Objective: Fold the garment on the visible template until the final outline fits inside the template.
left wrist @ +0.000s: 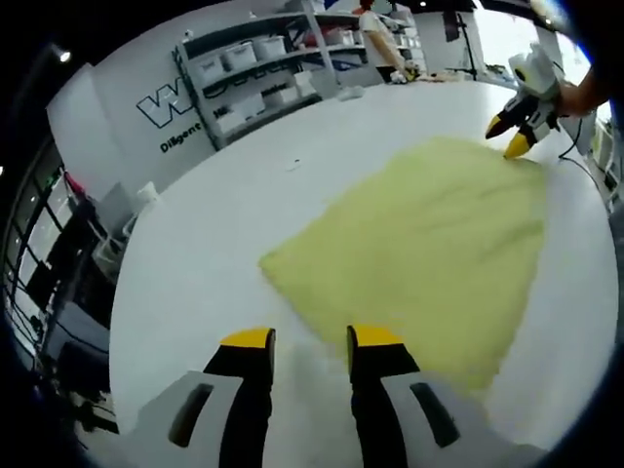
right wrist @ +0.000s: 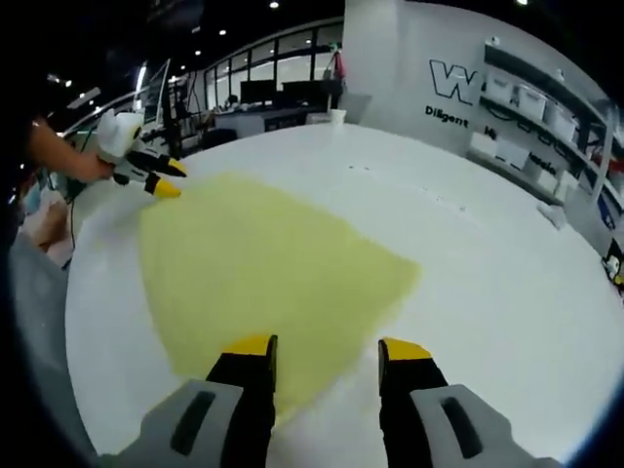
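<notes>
A pale yellow garment [left wrist: 429,253] lies flat on the white table [left wrist: 214,244]. It is folded into a rough four-sided shape. My left gripper [left wrist: 312,338] hovers open at its near corner, with the right-hand jaw over the cloth's edge. At the far corner my right gripper [left wrist: 514,136], held by a hand, stands open with its yellow tips at the cloth. In the right gripper view the garment [right wrist: 263,273] spreads ahead of my right gripper [right wrist: 327,346], which holds nothing. The left gripper [right wrist: 164,179] sits at the far corner.
Shelves with white bins [left wrist: 244,68] stand behind the table under a wall with lettering. A person [left wrist: 380,39] stands at the far end. A cable [left wrist: 577,164] runs by the right gripper. A small cup [right wrist: 337,116] sits at the table's far edge.
</notes>
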Demonstrator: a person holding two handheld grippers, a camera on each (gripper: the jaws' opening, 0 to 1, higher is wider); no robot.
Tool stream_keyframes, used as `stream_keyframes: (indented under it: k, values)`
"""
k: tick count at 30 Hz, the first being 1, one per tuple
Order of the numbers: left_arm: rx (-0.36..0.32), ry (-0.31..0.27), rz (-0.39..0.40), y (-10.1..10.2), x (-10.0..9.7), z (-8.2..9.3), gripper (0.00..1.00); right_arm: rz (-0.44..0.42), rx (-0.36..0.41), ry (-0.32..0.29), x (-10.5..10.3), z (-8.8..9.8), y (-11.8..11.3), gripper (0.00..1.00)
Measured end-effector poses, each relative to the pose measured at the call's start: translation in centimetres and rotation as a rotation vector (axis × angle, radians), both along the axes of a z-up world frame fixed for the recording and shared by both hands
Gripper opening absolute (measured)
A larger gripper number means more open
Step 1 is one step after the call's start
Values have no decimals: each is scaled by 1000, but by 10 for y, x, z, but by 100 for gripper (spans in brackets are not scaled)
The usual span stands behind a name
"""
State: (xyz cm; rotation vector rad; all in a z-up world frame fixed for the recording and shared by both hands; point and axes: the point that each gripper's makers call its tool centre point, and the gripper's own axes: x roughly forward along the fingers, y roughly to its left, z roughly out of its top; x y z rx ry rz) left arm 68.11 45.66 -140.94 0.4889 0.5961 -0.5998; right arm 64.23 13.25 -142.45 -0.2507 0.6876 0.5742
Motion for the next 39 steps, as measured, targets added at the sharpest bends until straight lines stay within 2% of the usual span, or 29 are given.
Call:
stream_keyframes:
  k: [2,4,5,7,9,12,14,19,23,25,28,31,39]
  values:
    - [-5,2,-21,-7,-8,0,30,13,-6,6,-8,-1,4,38]
    - [-42,49,-12,-13,-20,-4,30,12,-7,15,-15,-3,6,39]
    - [-33,44,-23,-14,-24,-5,32,8,-15,15,-18,-4,5,39]
    - [27,27,-59,-11,-32,-9,31,-3,-9,22,-25,-5,4,39]
    - [22,30,-58,-9,-38,-12,30,-4,-30,30,-33,-8,2,40]
    - [10,40,-35,-4,-43,-10,30,-22,-20,29,-40,-6,-1,40]
    - [1,33,-37,-6,-47,-7,31,-31,-9,29,-44,-5,0,40]
    - [-20,38,-46,-14,-64,-8,31,5,-41,31,-55,-8,12,40]
    - [17,43,-39,-5,-69,-14,29,-20,-50,31,-57,-6,8,39]
    - [23,55,-18,2,-70,-16,30,-49,-61,50,-61,-7,0,39]
    - [6,63,7,8,-74,-13,32,-59,-54,48,-67,-1,-6,39]
    - [14,48,0,12,-79,-6,31,-61,-45,37,-71,7,-7,39]
    - [-29,38,20,17,-87,10,34,-37,-21,11,-81,23,6,44]
